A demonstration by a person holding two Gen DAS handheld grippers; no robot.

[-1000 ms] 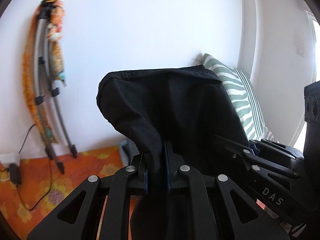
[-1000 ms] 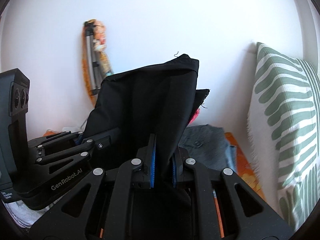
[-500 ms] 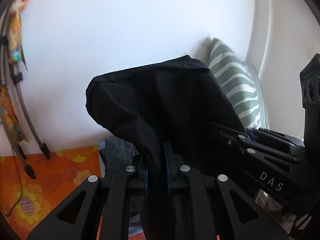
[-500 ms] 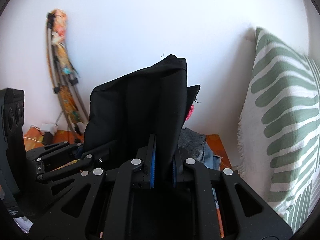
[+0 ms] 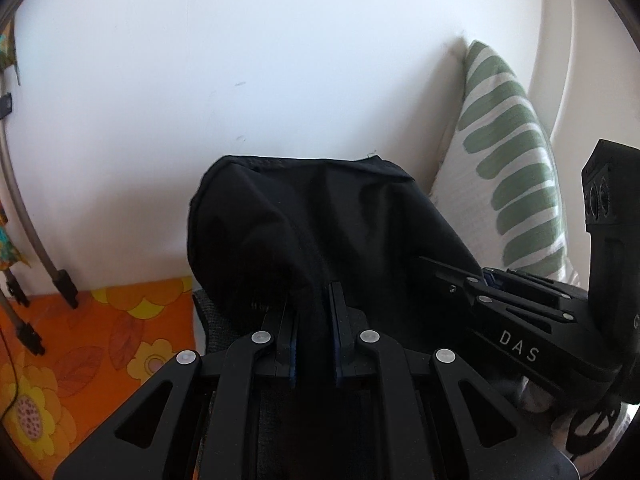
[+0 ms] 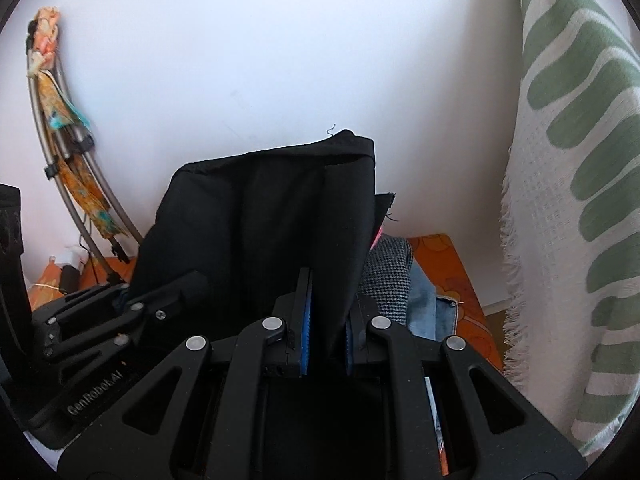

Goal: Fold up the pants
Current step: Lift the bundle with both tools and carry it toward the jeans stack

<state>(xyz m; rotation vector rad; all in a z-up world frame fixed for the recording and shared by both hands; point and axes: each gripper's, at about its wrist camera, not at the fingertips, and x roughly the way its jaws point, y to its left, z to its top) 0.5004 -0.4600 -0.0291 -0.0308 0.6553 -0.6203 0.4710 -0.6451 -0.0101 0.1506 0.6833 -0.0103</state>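
- The black pants [image 5: 320, 232] are a matte, soft woven cloth, bunched into a rounded hump that rises in front of both cameras; a stitched hem runs along the top edge, with a loose thread sticking up at one corner.
- The left gripper [image 5: 314, 332] has its jaws nearly closed, pinching a thick fold of the pants between its blue-lined pads.
- The right gripper [image 6: 326, 320] likewise clamps a fold of the pants [image 6: 272, 216], its ribbed blue pads pressed against the cloth on both sides.
- Both grippers are hard black plastic with silver rivets, held close side by side; each shows in the other's view.
- The lower part of the pants is hidden behind the gripper frames, so where it hangs or rests cannot be told.
- A green-and-white striped pillow [image 6: 580, 184], coarse-woven with a fringed edge, leans against the white wall [image 5: 260, 72].
- An orange floral sheet [image 5: 100, 344] covers the surface below.
- Behind the pants lie a grey houndstooth garment [image 6: 390, 276] and some blue denim [image 6: 434, 312], both mostly covered.
- A folded metal tripod [image 6: 60, 128], draped with patterned fabric, leans on the wall.
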